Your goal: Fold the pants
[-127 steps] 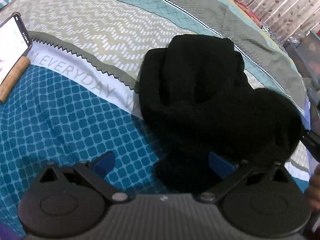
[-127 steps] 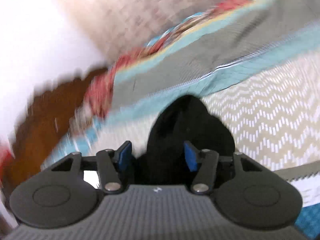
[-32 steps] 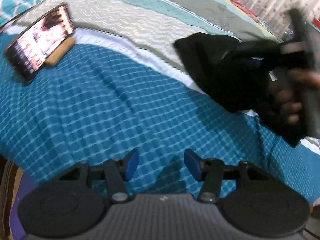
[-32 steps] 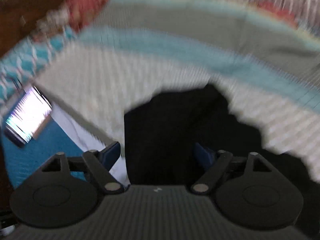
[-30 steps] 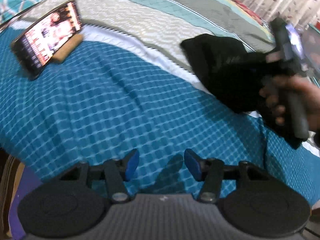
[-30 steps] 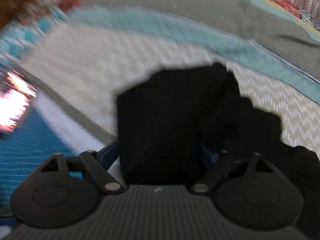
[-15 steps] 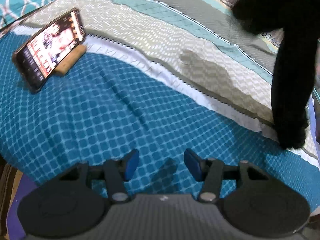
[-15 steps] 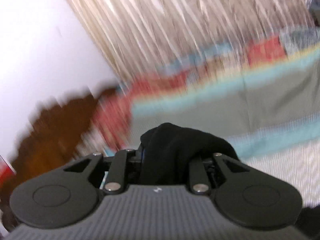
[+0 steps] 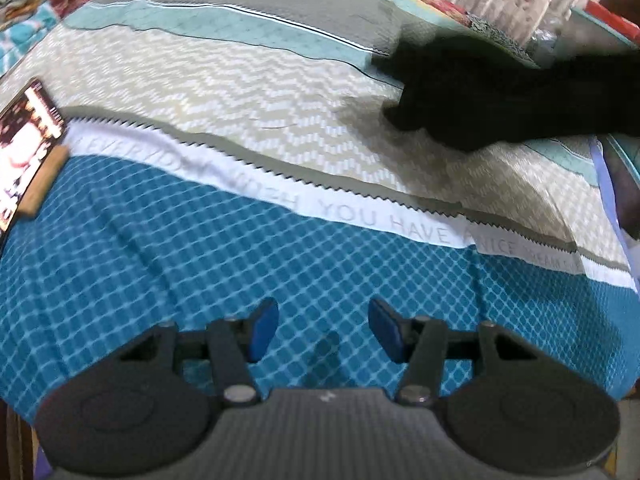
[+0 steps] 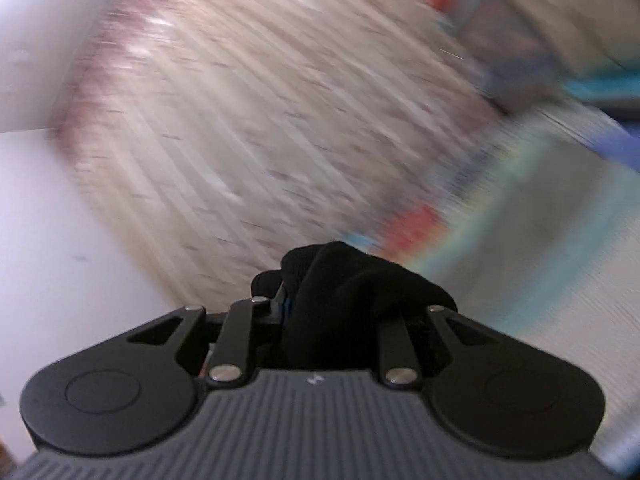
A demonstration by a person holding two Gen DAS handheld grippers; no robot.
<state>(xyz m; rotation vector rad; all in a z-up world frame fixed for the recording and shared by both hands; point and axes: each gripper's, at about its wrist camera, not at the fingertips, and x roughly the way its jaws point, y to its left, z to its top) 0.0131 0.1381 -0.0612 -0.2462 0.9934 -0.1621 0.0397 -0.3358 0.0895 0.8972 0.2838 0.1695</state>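
The black pants (image 9: 492, 100) hang in the air at the upper right of the left wrist view, blurred, stretched towards the right edge above the bedspread (image 9: 280, 240). My right gripper (image 10: 332, 304) is shut on a bunch of the black pants (image 10: 352, 292) and is raised, facing the curtain. My left gripper (image 9: 323, 330) is open and empty, low over the blue checked part of the bedspread, well apart from the pants.
A phone (image 9: 24, 148) with a lit screen leans on a wooden stand (image 9: 44, 182) at the left edge of the bed. A striped curtain (image 10: 260, 120) and a white wall (image 10: 60, 260) are behind the bed.
My right gripper closed on the pants and lifted them off the bed, swinging them up and to the right. My left gripper stays open over the blue area.
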